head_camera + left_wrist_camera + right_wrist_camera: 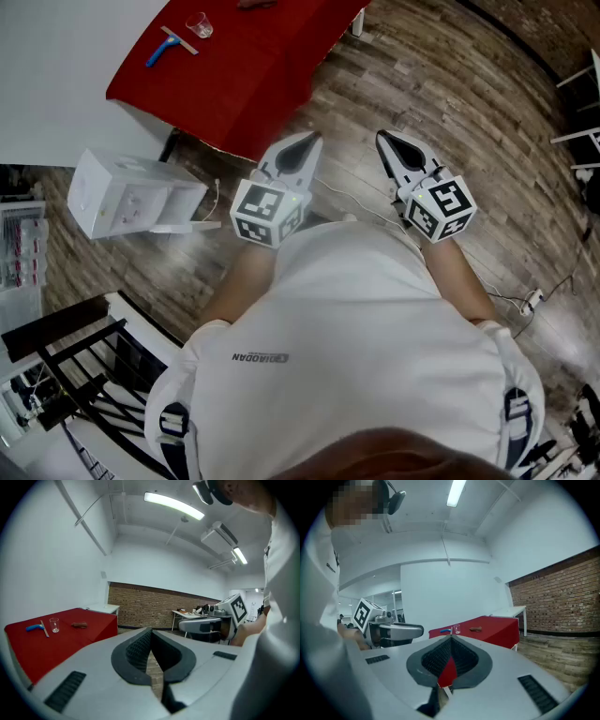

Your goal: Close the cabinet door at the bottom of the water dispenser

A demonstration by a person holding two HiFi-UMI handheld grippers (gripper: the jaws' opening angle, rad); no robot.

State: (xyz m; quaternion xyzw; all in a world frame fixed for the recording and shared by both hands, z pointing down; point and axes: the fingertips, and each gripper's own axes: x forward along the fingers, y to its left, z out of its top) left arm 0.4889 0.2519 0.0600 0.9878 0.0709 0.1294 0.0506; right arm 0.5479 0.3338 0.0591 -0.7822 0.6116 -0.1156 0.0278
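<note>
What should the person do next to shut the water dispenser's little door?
Probably swing the left gripper over toward the water dispenser at the person's left. It and the right gripper are shut and empty, well short of the cabinet door, which looks ajar.

The head view looks steeply down over the person (356, 319); both gripper views look level across the room, sharing the red table (253, 75)

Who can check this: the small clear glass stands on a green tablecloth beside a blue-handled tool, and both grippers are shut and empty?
The tablecloth is red, not green, as the head view shows. The small clear glass does stand on it beside the blue-handled tool, and the left gripper and right gripper are shut and empty.
</note>
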